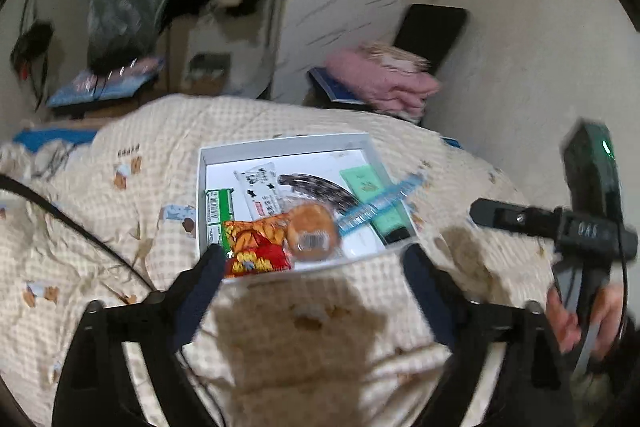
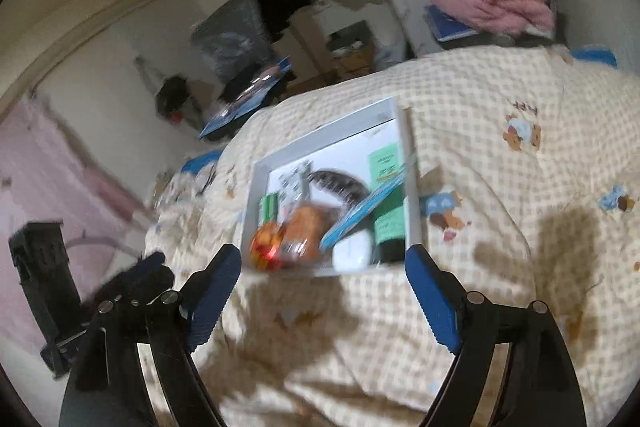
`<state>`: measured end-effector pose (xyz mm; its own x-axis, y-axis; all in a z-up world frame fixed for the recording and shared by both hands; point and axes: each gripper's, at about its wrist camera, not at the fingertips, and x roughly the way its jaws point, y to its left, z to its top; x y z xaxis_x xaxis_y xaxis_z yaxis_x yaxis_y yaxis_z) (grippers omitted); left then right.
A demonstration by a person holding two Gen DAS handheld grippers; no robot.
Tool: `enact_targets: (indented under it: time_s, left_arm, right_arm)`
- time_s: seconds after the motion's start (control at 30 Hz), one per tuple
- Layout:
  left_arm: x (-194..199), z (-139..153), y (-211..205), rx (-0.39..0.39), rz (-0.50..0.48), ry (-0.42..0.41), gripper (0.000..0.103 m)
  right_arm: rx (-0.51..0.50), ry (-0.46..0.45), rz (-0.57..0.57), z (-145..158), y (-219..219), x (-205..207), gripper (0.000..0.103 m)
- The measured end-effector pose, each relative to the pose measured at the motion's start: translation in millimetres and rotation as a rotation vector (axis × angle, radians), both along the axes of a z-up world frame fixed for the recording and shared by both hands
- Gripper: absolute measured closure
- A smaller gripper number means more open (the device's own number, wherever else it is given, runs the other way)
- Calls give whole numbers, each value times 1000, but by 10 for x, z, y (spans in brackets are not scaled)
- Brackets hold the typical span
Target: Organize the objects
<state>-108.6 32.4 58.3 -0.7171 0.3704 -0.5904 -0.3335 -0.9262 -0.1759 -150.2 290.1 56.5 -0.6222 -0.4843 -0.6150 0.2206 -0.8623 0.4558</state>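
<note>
A white shallow box [image 1: 280, 145] lies on the checked quilt, also in the right wrist view [image 2: 320, 131]. Inside are a red-orange snack bag [image 1: 256, 247], a wrapped round bun [image 1: 312, 229], a green packet [image 1: 218, 211], a white printed packet [image 1: 260, 193], a green tube [image 1: 376, 199], a blue-wrapped stick [image 1: 380, 205] and a white oval thing [image 2: 352, 251]. My left gripper [image 1: 316, 259] is open and empty just before the box's near edge. My right gripper [image 2: 322, 263] is open and empty at the same edge; it shows from outside in the left wrist view [image 1: 520, 219].
The checked quilt [image 1: 300, 327] covers the bed on all sides. A pink folded blanket [image 1: 384, 79] on a blue book lies beyond the bed. A dark bag [image 1: 124, 19] and blue books [image 1: 104, 83] stand at the back left. A black cable [image 1: 72, 223] crosses the quilt at left.
</note>
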Motion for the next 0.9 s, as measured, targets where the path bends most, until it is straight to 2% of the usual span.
enact_targets:
  time_s: [0.03, 0.1, 0.17, 0.27, 0.37, 0.43, 0.53, 0.7, 0.9]
  left_arm:
    - [135, -16, 5, -28, 9, 26, 0]
    - [373, -90, 19, -66, 22, 83, 0]
    - [482, -201, 18, -56, 43, 91, 0]
    - [497, -430, 8, -22, 66, 43, 0]
    - [400, -606, 1, -22, 71, -34, 1]
    - [392, -645, -18, -19, 86, -40, 0]
    - [380, -681, -13, -13, 84, -50, 0]
    - [388, -713, 40, -33, 76, -57, 0]
    - [388, -708, 58, -42, 70, -56, 0]
  right_arm:
    - [18, 8, 36, 12, -41, 69, 0]
    - [78, 50, 77, 41, -106, 272, 0]
    - [150, 111, 62, 62, -132, 482, 0]
    - [159, 198, 51, 0, -153, 765, 0]
    - [175, 245, 83, -214, -266, 958, 0]
    - [194, 206, 133, -365, -329, 878, 0]
    - [211, 181, 107, -510, -307, 839, 0]
    - [182, 192, 29, -542, -153, 827, 0]
    - [198, 178, 44, -557, -190, 838, 0]
